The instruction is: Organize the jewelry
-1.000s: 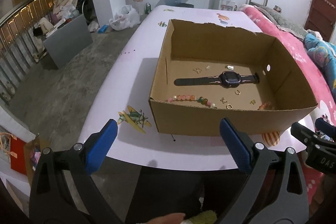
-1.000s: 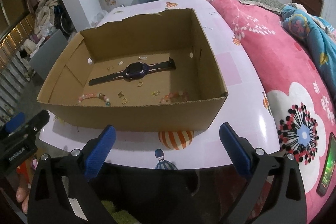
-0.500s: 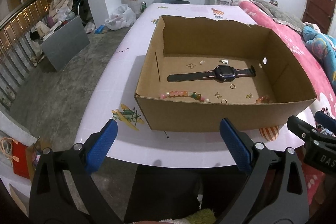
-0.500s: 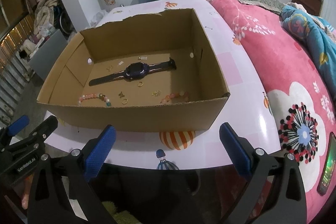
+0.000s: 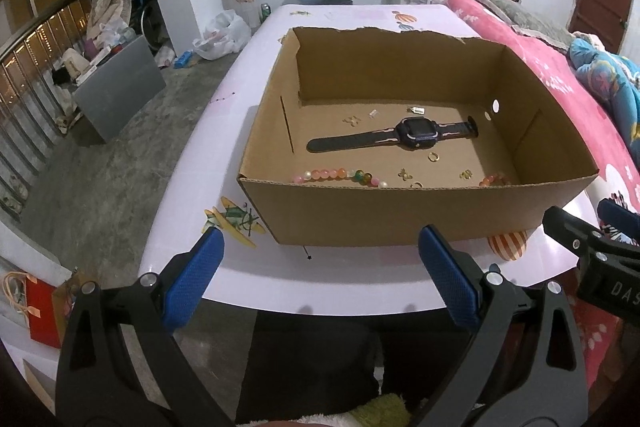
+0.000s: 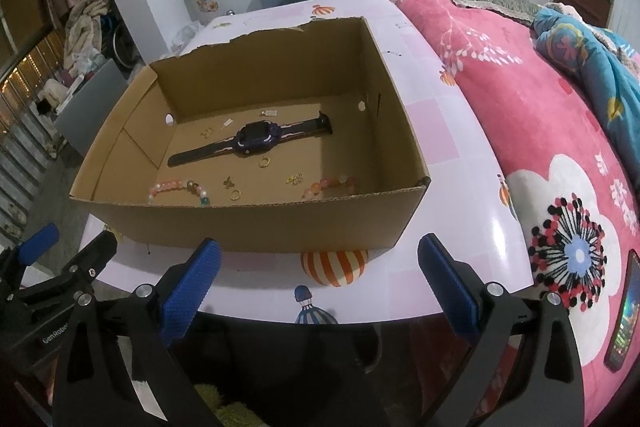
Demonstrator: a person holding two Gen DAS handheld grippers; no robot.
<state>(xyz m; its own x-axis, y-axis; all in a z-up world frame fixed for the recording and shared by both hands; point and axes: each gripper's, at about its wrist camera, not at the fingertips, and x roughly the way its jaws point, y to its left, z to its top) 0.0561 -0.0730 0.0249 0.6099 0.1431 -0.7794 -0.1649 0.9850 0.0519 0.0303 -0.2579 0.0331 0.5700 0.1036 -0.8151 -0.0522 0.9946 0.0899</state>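
An open-topped brown cardboard box (image 5: 400, 215) sits on the pale pink printed counter (image 5: 208, 155), its near wall close to the counter's front edge, with bare counter to its left. A pink floral bed (image 6: 540, 131) borders the counter on the right. Inside the box lie a dark strap wristwatch (image 5: 394, 138), a pastel bead bracelet (image 5: 340, 175), an orange bead bracelet (image 6: 330, 184) and small gold rings (image 6: 264, 163). The left claw (image 5: 318, 279) and the right claw (image 6: 318, 285) hang before the counter edge, both spread wide and holding nothing, the jewelry well beyond them behind the box's near wall.
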